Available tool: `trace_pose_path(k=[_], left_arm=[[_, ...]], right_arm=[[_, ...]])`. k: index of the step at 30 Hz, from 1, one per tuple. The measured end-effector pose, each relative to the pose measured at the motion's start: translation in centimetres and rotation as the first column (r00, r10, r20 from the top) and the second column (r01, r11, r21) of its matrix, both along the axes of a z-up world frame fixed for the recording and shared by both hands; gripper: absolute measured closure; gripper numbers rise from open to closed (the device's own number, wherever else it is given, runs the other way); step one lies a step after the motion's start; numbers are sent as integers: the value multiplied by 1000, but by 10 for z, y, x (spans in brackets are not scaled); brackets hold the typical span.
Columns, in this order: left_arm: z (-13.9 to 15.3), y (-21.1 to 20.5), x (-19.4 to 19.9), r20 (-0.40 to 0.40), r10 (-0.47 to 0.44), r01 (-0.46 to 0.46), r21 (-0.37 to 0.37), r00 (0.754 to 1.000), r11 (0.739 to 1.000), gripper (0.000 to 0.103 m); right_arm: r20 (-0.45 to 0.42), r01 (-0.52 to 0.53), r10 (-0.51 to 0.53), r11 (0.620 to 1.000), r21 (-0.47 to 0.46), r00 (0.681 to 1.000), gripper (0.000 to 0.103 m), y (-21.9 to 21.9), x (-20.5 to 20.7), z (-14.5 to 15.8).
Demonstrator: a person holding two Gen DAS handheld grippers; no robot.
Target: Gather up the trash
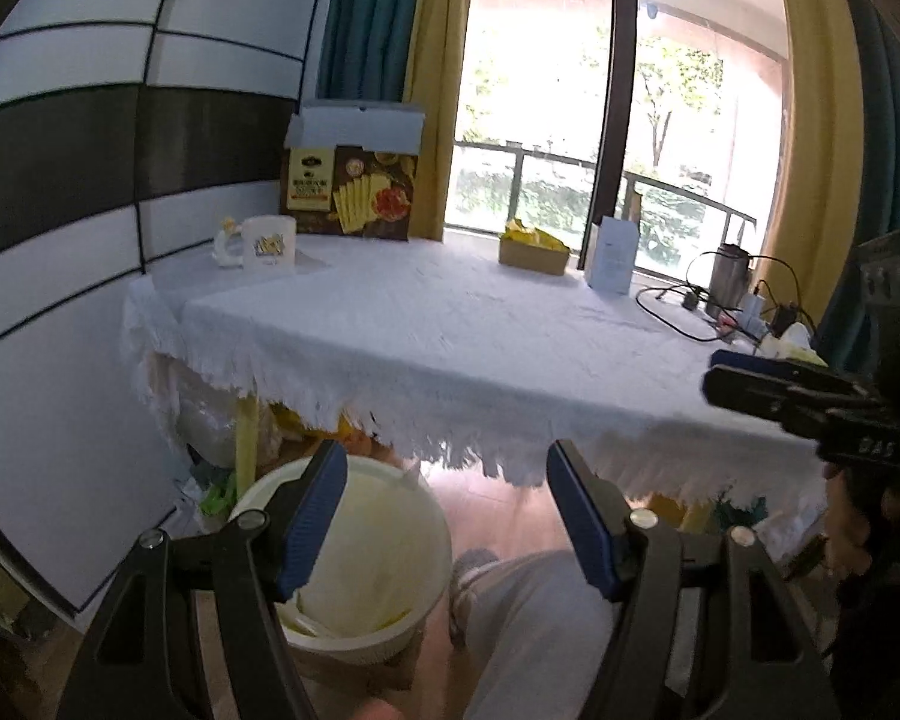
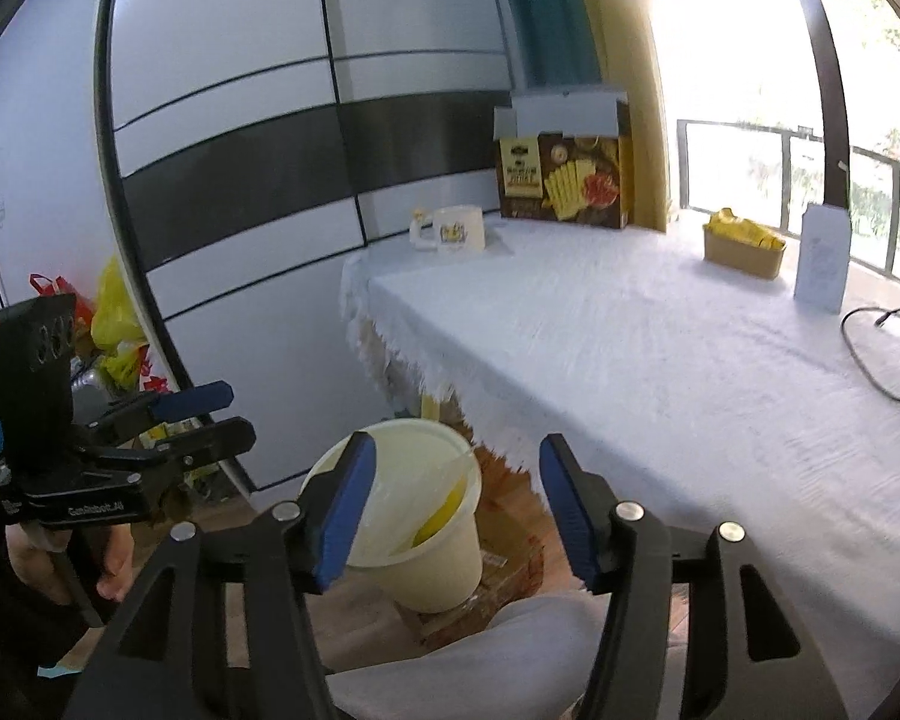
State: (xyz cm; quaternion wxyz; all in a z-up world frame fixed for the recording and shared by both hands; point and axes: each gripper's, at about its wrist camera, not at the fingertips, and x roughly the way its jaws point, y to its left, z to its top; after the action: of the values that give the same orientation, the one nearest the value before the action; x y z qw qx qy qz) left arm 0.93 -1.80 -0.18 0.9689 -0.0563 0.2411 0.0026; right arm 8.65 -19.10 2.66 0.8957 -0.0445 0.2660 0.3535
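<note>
A cream plastic bin (image 1: 384, 546) stands on the floor below the table's near edge; it also shows in the right wrist view (image 2: 426, 516), with something yellow (image 2: 441, 519) inside. My left gripper (image 1: 447, 516) is open and empty, held above the bin's right side. My right gripper (image 2: 456, 510) is open and empty, also above the bin. Each gripper shows in the other's view: the right one at the right edge (image 1: 792, 387), the left one at the left (image 2: 204, 414).
The table (image 1: 450, 330) has a white fringed cloth. On it stand a cracker box (image 1: 351, 189), a white mug (image 1: 267, 243), a cardboard tray of yellow packets (image 1: 534, 249), a white card (image 1: 612, 255), cables and a metal flask (image 1: 729, 276). Bags (image 2: 114, 324) lie by the wall. My knee (image 1: 540, 618) is beside the bin.
</note>
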Motion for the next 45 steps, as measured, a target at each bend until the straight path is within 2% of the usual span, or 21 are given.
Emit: trace_pose_path(k=[4,5,6,9,11,13,23,31,45], left_arm=[[6,-5,-4,29,-4,3,6,1000,1000,33],[9,-5,-5,38,-5,5,7,999,1000,32],[10,-6,-6,43,1,-1,19,999,1000,26],[14,-10,-8,70,15,-20,68,997,998,17],[15,-9,-7,78,21,-25,63,997,998,13],[15,-7,-6,78,20,-24,49,997,998,11],[13,1,-5,84,-11,10,12,996,1000,9],[10,8,-6,72,14,-13,-13,997,1000,9],[14,15,-7,76,4,0,-48,997,999,9]], right_arm=[[11,-7,7,1000,26,1000,42,-9,-4,11],[14,-9,9,999,30,1000,39,-11,-5,12],[20,-9,9,999,34,1000,37,-13,-7,15],[39,-8,6,999,42,999,20,-15,-7,21],[47,-2,0,999,44,999,11,-16,-7,25],[51,3,-5,999,46,999,7,-17,-7,26],[47,-6,4,999,43,999,5,-16,-3,27],[27,-16,16,999,29,1000,5,-9,-1,22],[18,-23,23,1000,13,1000,5,-3,3,19]])
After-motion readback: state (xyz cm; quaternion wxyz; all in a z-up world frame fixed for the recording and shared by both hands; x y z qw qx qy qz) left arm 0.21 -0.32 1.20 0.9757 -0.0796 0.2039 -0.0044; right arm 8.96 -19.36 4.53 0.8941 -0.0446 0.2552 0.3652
